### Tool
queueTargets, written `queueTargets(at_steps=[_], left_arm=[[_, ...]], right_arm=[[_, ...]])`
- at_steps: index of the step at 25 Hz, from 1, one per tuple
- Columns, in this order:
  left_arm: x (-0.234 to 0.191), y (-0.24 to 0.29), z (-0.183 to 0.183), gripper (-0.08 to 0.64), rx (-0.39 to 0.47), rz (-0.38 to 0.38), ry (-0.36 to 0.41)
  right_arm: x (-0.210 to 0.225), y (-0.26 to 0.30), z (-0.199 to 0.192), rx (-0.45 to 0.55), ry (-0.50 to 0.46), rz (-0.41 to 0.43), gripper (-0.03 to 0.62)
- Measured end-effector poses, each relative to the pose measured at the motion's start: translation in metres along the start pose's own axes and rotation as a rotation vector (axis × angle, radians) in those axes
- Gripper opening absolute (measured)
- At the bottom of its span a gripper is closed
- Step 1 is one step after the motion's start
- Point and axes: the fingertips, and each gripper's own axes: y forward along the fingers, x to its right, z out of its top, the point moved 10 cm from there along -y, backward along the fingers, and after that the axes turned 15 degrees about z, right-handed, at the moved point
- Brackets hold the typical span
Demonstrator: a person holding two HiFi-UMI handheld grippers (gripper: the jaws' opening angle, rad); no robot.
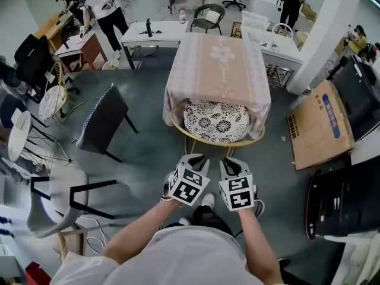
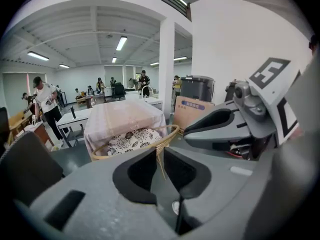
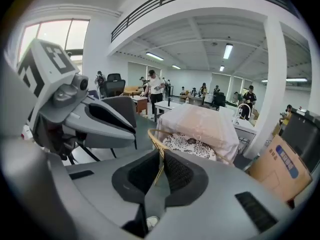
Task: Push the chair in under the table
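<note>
Chair [image 1: 215,121] sits tucked under the table [image 1: 217,64] at its near edge. The seat is mostly beneath the top, and the curved back rim sticks out just past the hanging cloth. It's a round tub-type chair w/ a pale woven cane rim, thin light legs and a plump b/w flower-print cushion [image 1: 208,114] filling the seat. A pinkish-beige tablecloth [image 1: 196,82] w/ a faint floral motif drapes down every side in view, and its hem overlaps the cushion's far part.

Left gripper [image 1: 199,159] and right gripper [image 1: 230,162] are side by side, close together, out in front of the person's chest. Both point fwd & down toward the chair back. In the head view the tips lie just short of the rim; contact can't be made out there.

In the left gripper view the jaws are drawn near each other w/ a narrow slit left and nothing clamped. The cane rim and a thin strut show through the slit, beyond the pads. The right gripper view is much the same: the slit is narrower, the pads press on nothing, and the chair [image 3: 187,146] and table are straight ahead. So both tongs are empty, neither clenched nor gripping.

Elsewhere on the floor, a black chair [image 1: 104,120] stands off the table's left edge. A flat cardboard box [image 1: 317,129] lies off the right edge, and a white desk [image 1: 151,33] is beyond the far-left corner. People stand at the back of the room.
</note>
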Motion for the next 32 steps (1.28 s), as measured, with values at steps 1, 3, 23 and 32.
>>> queueTargets(at_steps=[1,3,23,32], left_arm=[[0.001,-0.007,-0.001,0.051,0.011,-0.001,-0.018],[0.004,-0.022,-0.004,0.044,0.029,-0.009,-0.071],[0.039,-0.097,-0.022,0.005,0.151,0.019,-0.314],[0.047,-0.100,-0.023,0.005,0.147,0.030,-0.297]], right_arm=[[-0.005,-0.005,0.000,0.024,0.022,-0.004,0.024],[-0.016,-0.014,0.000,0.075,0.069,-0.007,0.017],[-0.085,-0.069,-0.005,0.240,0.144,0.003,0.003],[-0.088,-0.076,-0.011,0.249,0.144,0.001,0.003]])
